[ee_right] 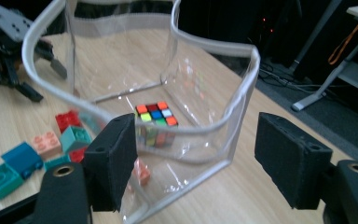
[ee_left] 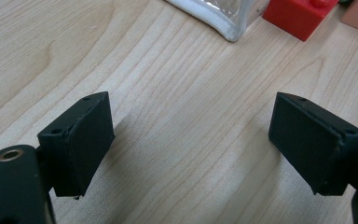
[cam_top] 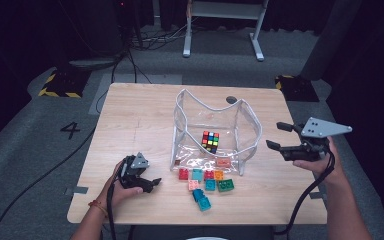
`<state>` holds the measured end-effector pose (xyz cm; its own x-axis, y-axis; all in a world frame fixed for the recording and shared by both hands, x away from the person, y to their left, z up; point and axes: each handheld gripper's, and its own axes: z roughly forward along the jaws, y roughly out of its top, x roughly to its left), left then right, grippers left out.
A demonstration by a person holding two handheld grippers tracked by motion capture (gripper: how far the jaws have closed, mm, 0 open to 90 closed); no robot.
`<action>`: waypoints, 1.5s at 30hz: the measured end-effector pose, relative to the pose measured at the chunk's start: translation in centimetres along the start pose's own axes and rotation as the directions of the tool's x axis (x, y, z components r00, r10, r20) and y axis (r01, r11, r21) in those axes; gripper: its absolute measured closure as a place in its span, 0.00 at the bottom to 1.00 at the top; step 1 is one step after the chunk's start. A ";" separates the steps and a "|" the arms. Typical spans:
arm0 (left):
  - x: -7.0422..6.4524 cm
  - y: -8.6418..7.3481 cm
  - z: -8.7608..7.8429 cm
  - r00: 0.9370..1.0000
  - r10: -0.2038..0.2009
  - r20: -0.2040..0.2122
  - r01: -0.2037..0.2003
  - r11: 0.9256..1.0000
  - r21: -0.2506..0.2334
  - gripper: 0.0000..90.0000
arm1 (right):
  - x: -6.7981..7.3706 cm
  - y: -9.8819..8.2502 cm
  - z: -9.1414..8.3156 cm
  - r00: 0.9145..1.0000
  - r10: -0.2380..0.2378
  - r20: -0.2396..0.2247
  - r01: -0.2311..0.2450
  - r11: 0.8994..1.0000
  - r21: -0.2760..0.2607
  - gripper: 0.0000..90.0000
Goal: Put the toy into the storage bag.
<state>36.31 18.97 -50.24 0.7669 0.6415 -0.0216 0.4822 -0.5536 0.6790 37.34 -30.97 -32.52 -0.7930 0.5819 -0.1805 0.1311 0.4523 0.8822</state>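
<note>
Bag [cam_top: 215,125] beside raised, level right hand [cam_top: 320,160]

Room: dark on all sides, the floor and far wall nearly black; light falls from overhead onto the table [cam_top: 130,115], whose pale wood is evenly lit.
Glare: white glints on the clear pouch [cam_top: 215,125], strongest on its bottom sheet, and again on its walls in the right gripper view.
Shadows: soft and short; in the left gripper view blurred dark patches lie on the wood under each jaw.
Sharpness: high view soft and grainy, the toy bricks [cam_top: 205,182] small and smeary; wood grain crisp in the left gripper view.
Focus: both gripper views blur the near jaw mounts at the bottom edge.
Colour: the puzzle cube [ee_right: 156,119] reads vivid.
</note>
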 end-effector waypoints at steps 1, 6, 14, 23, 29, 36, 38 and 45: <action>0.0 0.0 0.0 1.000 -0.001 0.000 0.001 1.000 0.001 0.16 | 0.1 -0.6 0.0 1.000 0.012 -0.002 -0.012 1.000 0.009 0.33; 0.0 0.0 0.0 1.000 -0.001 0.000 0.001 1.000 0.000 0.16 | 0.9 -4.0 0.3 0.999 0.041 -0.030 -0.040 0.999 0.033 0.33; 0.0 0.0 0.0 1.000 -0.005 -0.004 0.005 1.000 0.001 0.16 | 2.8 -8.3 1.8 0.993 0.078 -0.088 -0.069 0.992 0.101 0.34; 0.0 0.0 0.0 1.000 -0.005 -0.004 0.005 1.000 0.001 0.16 | 4.9 -11.7 4.3 0.974 0.129 -0.184 -0.101 0.983 0.156 0.37; -0.1 0.0 0.0 1.000 -0.006 -0.004 0.006 1.000 0.000 0.16 | 6.4 -12.4 6.1 0.964 0.126 -0.234 -0.080 0.977 0.196 0.38; -0.1 0.0 0.0 1.000 -0.006 -0.004 0.006 1.000 0.000 0.16 | 7.7 -12.5 7.9 0.954 0.103 -0.281 -0.046 0.978 0.204 0.38; -0.1 0.0 0.0 1.000 -0.005 -0.004 0.005 1.000 0.000 0.16 | 7.9 -12.4 8.6 0.952 0.091 -0.293 -0.032 0.979 0.201 0.38; -0.1 0.0 0.0 1.000 -0.005 -0.004 0.005 1.000 0.000 0.16 | 8.7 -11.9 10.6 0.948 0.063 -0.311 0.002 0.979 0.204 0.36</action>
<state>36.26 18.96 -50.23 0.7626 0.6465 -0.0220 0.4862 -0.5504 0.6787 35.15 -24.16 -49.24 -0.9287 0.3702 0.0198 0.2485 0.5818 0.7744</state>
